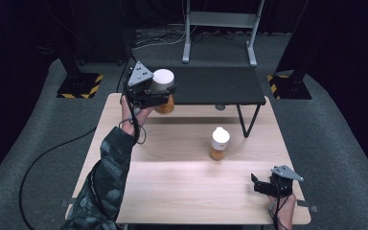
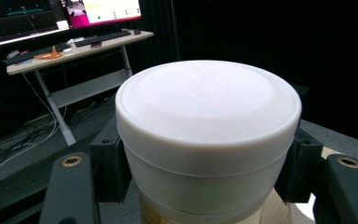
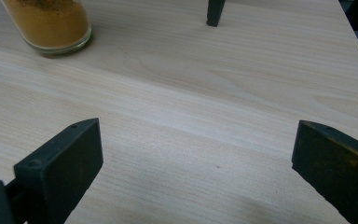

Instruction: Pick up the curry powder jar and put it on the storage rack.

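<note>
1. In the high view the left gripper [image 1: 165,96] sits in the upper left of the frame, at the far left corner of the wooden counter [image 1: 182,191], held up by the person's left hand [image 1: 133,114].
2. Its jaws are clamped on a spice jar [image 1: 163,91] with a white cap and orange powder inside; the cap shows above the jaws and the orange glass body hangs just below them.
3. In the left gripper view the white cap [image 2: 208,135] takes up the middle of the frame, with a black jaw pad pressed against each side of it, one at lower left and one at lower right. The jaws have closed as far as the cap's width allows.
4. A second spice jar [image 1: 219,143], the same kind, stands upright on the counter right of centre in the high view, well apart from both grippers.
5. The right gripper [image 1: 261,187] rests low at the lower right of the high view, near the counter's near edge.
6. In the right gripper view its jaws stand wide apart with only bare wood between them; the base of the second spice jar [image 3: 51,25] appears at the upper left, well beyond the jaws.
7. A black low table [image 1: 215,86] stands at the counter's far edge, one leg [image 3: 214,11] on the wood.
</note>
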Demonstrator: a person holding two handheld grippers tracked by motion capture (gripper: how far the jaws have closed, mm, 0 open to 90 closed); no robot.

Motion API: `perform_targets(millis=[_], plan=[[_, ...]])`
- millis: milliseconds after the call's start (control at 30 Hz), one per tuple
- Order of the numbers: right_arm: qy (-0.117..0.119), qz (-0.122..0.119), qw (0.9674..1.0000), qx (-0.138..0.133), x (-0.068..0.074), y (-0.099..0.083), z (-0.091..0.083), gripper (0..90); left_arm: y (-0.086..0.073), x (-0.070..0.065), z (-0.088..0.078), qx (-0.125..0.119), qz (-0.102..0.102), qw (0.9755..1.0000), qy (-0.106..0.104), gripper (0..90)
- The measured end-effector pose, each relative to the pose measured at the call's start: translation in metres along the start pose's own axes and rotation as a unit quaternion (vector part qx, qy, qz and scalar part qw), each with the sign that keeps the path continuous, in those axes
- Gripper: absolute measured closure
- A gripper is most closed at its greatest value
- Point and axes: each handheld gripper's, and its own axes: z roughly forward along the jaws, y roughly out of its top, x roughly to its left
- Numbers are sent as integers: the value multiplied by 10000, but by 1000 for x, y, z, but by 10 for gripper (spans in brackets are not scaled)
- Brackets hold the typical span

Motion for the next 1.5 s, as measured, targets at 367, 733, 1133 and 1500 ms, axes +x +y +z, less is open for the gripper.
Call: perform_targets(millis=[367, 733, 1133, 1500], plan=[[6, 5, 10000, 0, 0, 0, 0, 6, 11, 9, 16, 61, -86, 9999, 36, 335], [31, 5, 10000, -8, -1, 0, 0, 5, 13, 16, 34, 81, -195, 9997, 155, 335], [39, 22, 10000, -27, -2, -1, 0, 5, 8, 22, 52, 147, -427, 9985, 303, 335], [48, 27, 10000, -30, -2, -1, -1, 5, -1, 27, 58, 123, -565, 9977, 365, 335]])
